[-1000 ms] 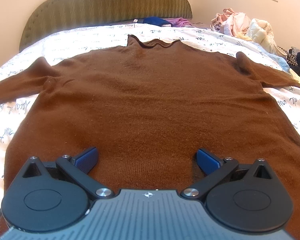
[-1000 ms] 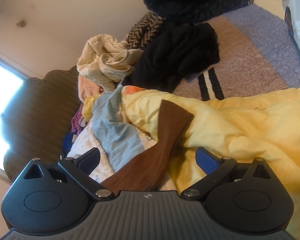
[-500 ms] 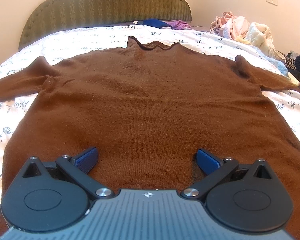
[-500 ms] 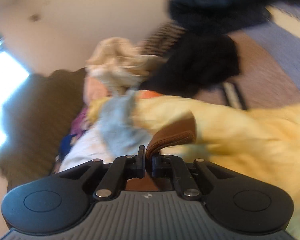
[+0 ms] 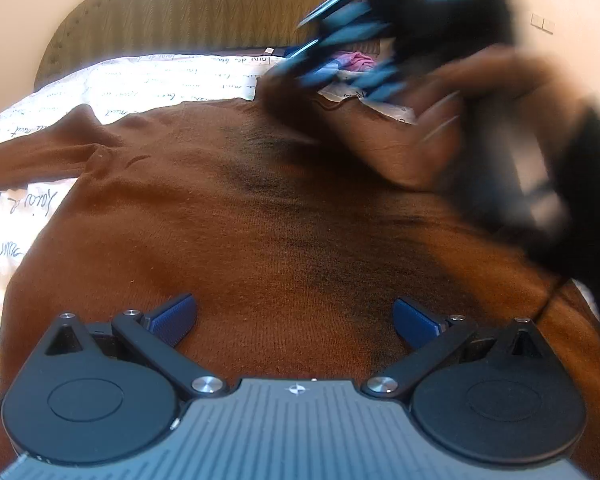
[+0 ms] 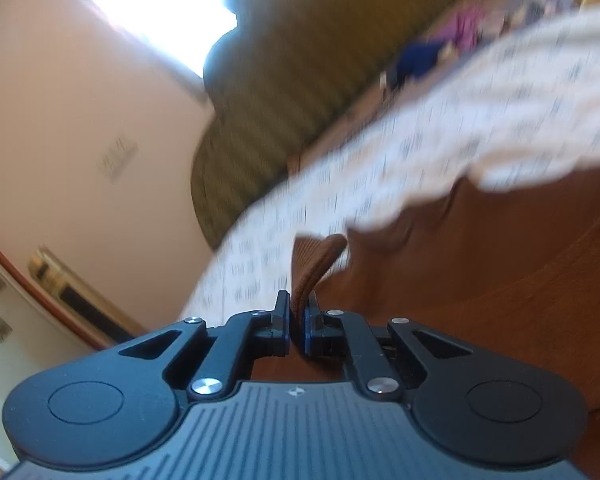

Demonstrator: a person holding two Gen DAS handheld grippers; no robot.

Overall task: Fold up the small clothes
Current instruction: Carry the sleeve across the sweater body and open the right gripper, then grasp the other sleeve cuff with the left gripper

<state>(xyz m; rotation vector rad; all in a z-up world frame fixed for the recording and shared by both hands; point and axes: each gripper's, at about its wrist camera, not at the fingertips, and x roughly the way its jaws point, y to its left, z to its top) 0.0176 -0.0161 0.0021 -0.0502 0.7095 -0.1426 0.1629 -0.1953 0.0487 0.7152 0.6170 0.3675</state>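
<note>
A brown knit sweater [image 5: 220, 220] lies flat, front up, on the white printed bedsheet [image 5: 140, 80]. Its left sleeve [image 5: 32, 160] stretches out to the side. My left gripper [image 5: 294, 312] hovers open just over the hem, nothing between its blue pads. In the right wrist view my right gripper [image 6: 298, 312] pinches the ribbed cuff [image 6: 316, 256] of the other sleeve; its jaws are opening slightly, with the cuff still between the pads. In the left wrist view a hand [image 5: 460, 120] carries that blurred gripper over the sweater's chest.
A green padded headboard [image 5: 200, 12] stands at the far end of the bed, with blue and pink clothes [image 5: 356, 60] lying at its foot. A beige wall with sockets [image 6: 118, 156] lies to the left in the right wrist view.
My right gripper shut on the sleeve cuff beside the yellow clothes and swept it fast across over the sweater's body. The left gripper barely moved and stayed open.
</note>
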